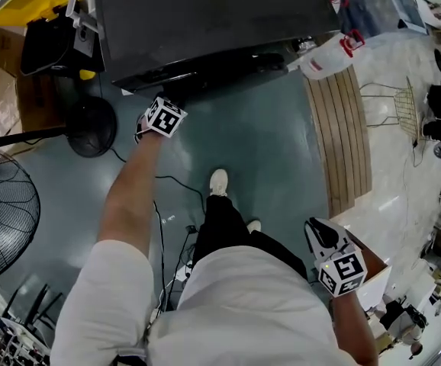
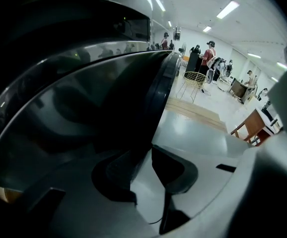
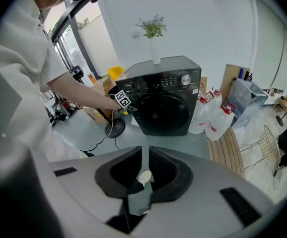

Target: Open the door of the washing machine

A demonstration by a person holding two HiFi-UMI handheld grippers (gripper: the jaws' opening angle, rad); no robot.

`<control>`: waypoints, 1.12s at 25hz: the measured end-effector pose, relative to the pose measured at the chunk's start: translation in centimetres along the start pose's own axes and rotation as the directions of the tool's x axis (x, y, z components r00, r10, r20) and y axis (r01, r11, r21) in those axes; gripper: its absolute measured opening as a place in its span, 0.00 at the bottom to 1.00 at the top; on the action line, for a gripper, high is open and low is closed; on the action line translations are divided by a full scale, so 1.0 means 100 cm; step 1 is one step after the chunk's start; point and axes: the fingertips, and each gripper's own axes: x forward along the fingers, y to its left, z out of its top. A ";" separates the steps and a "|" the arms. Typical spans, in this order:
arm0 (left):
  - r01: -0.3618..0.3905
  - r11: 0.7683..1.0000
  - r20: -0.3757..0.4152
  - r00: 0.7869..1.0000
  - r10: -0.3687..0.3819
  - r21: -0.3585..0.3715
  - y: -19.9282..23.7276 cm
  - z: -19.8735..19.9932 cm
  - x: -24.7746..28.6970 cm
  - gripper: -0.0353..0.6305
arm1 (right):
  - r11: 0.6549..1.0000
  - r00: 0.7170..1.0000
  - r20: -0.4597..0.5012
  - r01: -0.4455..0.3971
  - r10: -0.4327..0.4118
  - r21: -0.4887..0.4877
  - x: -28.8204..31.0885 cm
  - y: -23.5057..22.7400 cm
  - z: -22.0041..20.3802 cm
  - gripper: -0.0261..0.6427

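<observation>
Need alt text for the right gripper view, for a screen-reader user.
A black washing machine stands on a grey floor while a person's arm holds the left gripper at the left edge of its door. The right gripper fills the foreground, jaws slightly apart and empty; white jugs stand right of the machine.

The black front-loading washing machine (image 3: 169, 101) stands upright, its round dark door (image 3: 162, 114) seemingly shut.

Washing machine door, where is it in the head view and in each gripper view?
Head view: the door is the dark bulge at top centre.
Left gripper view: door fills the left and centre, close up.
Right gripper view: door is the round dark panel at centre.
Shared landmark: the slatted wooden board on the floor.
</observation>
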 end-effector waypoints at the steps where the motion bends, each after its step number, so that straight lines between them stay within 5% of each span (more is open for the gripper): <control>1: 0.003 1.000 -0.005 1.000 -0.003 0.001 -0.003 -0.001 0.000 0.22 | 1.000 1.000 0.003 0.000 0.000 0.001 0.000 0.001 -0.001 0.12; 14: 0.017 0.999 -0.029 0.999 -0.017 -0.028 -0.070 -0.022 -0.010 0.20 | 0.999 0.999 0.030 -0.032 0.032 0.012 -0.002 0.011 -0.014 0.12; 28: -0.004 0.986 -0.056 0.998 -0.005 -0.167 -0.163 -0.036 -0.012 0.18 | 0.995 0.993 0.076 -0.085 0.088 -0.047 -0.026 -0.018 -0.041 0.11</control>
